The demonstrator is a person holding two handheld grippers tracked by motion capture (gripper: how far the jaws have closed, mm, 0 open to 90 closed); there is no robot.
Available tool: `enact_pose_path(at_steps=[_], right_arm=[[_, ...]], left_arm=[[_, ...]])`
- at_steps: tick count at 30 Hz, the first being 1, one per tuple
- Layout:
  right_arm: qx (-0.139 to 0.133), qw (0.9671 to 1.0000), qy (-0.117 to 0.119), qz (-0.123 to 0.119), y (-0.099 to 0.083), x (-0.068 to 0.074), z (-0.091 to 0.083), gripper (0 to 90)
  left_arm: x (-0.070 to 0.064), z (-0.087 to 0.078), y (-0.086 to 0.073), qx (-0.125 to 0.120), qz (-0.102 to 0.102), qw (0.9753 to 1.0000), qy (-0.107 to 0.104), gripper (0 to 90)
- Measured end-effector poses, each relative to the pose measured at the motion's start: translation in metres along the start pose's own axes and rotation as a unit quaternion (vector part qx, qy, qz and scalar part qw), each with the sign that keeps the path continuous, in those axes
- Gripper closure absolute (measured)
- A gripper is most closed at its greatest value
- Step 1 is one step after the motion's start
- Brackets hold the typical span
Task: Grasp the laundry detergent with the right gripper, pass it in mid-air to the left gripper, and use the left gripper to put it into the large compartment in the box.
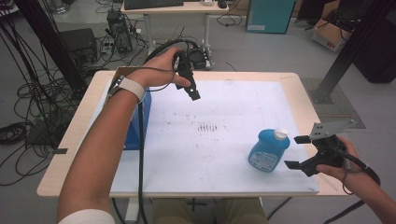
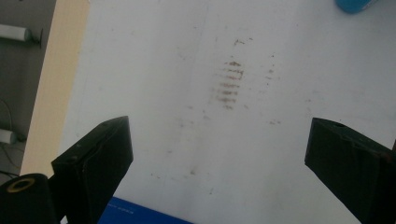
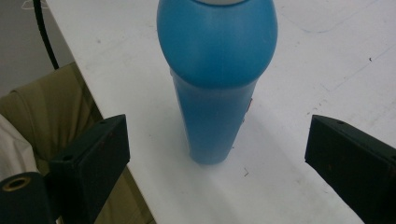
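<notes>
A blue bottle (image 1: 267,151) with a white cap (image 1: 280,134) stands upright on the white mat (image 1: 210,154), right of centre near the front. My right gripper (image 1: 297,151) is just to its right, open, jaws pointing at the bottle. In the right gripper view the bottle (image 3: 216,70) stands a little beyond the open gripper (image 3: 217,154), touching neither jaw. My left gripper (image 1: 192,91) hangs above the mat's far left part, held in a hand. It is open over the bare mat (image 2: 154,70) with nothing between its jaws (image 2: 219,154).
A blue box (image 1: 141,122) lies at the mat's left edge, partly under the left forearm; its corner (image 2: 140,215) shows below the left jaws. Brown smudges (image 1: 208,127) mark the mat's middle. Floor cables (image 1: 28,93), a desk (image 1: 173,9) and a dark post (image 1: 348,51) surround the table.
</notes>
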State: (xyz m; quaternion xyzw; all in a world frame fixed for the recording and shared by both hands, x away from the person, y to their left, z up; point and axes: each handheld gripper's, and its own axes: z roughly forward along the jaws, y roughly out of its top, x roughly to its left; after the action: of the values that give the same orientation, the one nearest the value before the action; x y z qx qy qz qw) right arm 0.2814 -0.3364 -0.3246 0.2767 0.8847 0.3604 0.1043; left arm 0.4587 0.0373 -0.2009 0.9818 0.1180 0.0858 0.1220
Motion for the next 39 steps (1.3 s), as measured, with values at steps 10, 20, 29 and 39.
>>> enact_pose_path(at_steps=[10,20,29,39], right_arm=[[0.0,1.0,0.0,0.0,0.0002,0.0003,0.0002,6.3],[0.0,1.0,0.004,-0.001,-0.0006,0.0001,0.0009,6.3],[-0.009,1.0,0.002,0.0,-0.0021,0.0008,0.0031,6.3],[-0.016,0.9999,-0.001,0.0,-0.006,0.0006,0.009,5.9]], left_arm=[[0.0004,-0.0001,-0.001,0.001,-0.001,1.0,-0.002,8.0],[0.0003,0.0014,-0.0009,-0.001,0.0,1.0,0.002,8.0],[0.0005,0.0008,-0.0016,0.001,-0.001,1.0,0.001,8.0],[0.0003,0.0031,-0.002,0.001,-0.002,1.0,-0.001,8.0]])
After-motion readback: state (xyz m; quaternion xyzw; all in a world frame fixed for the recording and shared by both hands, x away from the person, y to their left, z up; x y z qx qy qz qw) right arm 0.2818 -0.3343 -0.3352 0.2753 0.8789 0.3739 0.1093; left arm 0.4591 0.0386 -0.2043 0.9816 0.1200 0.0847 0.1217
